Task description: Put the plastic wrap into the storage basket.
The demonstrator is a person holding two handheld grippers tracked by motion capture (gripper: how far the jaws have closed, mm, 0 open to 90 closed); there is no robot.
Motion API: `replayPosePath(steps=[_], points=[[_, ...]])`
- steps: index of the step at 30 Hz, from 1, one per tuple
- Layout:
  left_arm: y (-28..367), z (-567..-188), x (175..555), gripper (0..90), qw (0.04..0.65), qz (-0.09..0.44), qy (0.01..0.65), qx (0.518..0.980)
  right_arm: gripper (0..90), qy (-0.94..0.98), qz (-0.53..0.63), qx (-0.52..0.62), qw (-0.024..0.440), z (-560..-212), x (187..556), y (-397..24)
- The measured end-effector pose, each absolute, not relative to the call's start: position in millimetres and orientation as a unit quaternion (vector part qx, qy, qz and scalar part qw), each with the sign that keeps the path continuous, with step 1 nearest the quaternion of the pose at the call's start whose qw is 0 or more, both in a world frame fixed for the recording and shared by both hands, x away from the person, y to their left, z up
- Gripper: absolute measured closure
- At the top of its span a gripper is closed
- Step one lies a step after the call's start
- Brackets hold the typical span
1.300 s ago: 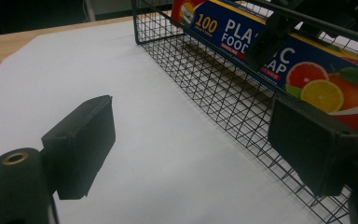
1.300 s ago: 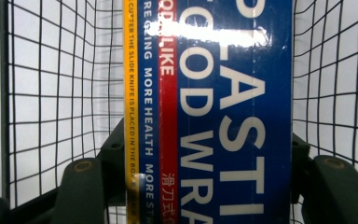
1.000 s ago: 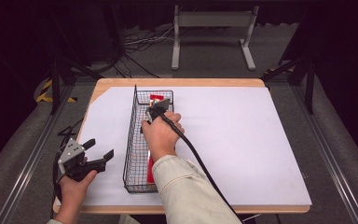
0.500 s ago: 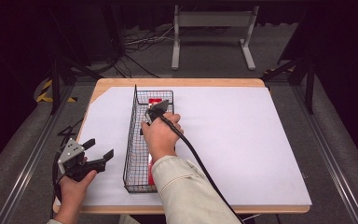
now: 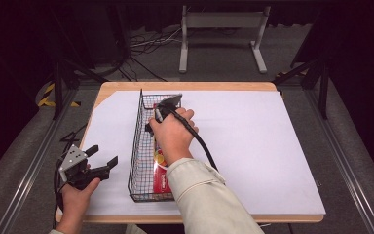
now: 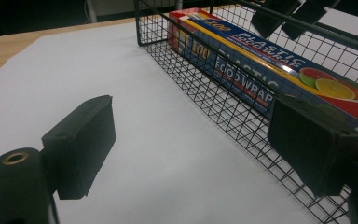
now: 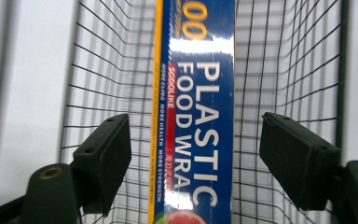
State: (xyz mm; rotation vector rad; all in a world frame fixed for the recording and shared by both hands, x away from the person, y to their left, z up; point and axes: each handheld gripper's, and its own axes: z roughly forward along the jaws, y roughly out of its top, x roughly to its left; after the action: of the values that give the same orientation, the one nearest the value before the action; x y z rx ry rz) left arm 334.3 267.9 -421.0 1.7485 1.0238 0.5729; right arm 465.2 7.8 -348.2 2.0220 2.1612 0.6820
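Note:
A long blue and red box of plastic food wrap (image 7: pixel 200 93) lies flat in a black wire basket (image 5: pixel 134 146) on the table. My right gripper (image 7: pixel 196 154) hangs over the basket and points down at the box (image 5: pixel 159 170). Its jaws have just been opening; they stand apart on either side of the box, with the pads off it. My left gripper (image 5: pixel 103 155) hovers open and holds nothing, near the table's front left corner, left of the basket (image 6: pixel 205 98). In the left gripper view the box (image 6: pixel 261 60) shows through the mesh.
A white sheet (image 5: pixel 253 146) covers the wooden table, with wide free room to the right of the basket. A metal stand (image 5: pixel 221 29) and cables lie on the floor beyond the far edge. Dark rails run along both sides of the table.
My right hand and its gripper have lifted slightly above the basket. The left gripper has stayed where it was.

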Motion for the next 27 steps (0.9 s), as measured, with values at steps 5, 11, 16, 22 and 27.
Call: replayPosePath(steps=[5, 11, 16, 22, 27], points=[[267, -421, 334, 15.8, 0.491, 0.239, 0.421, 0.724, 25.0, 0.719, 0.264, 0.641, 0.050, -325, 456, -7], [267, -421, 333, 15.8, 0.491, 0.241, 0.421, 0.723, 24.4, 0.726, 0.296, 0.619, 0.047, -305, 447, -25], [267, -421, 334, 15.8, 0.488, 0.241, 0.420, 0.726, 24.3, 0.730, 0.308, 0.608, 0.048, -295, 441, -36], [267, -422, 334, 15.7, 0.488, 0.240, 0.423, 0.725, 22.9, 0.736, 0.322, 0.593, 0.053, -285, 435, -50], [267, -421, 333, 15.5, 0.487, 0.240, 0.421, 0.727, 21.8, 0.746, 0.327, 0.576, 0.064, -284, 431, -61]])
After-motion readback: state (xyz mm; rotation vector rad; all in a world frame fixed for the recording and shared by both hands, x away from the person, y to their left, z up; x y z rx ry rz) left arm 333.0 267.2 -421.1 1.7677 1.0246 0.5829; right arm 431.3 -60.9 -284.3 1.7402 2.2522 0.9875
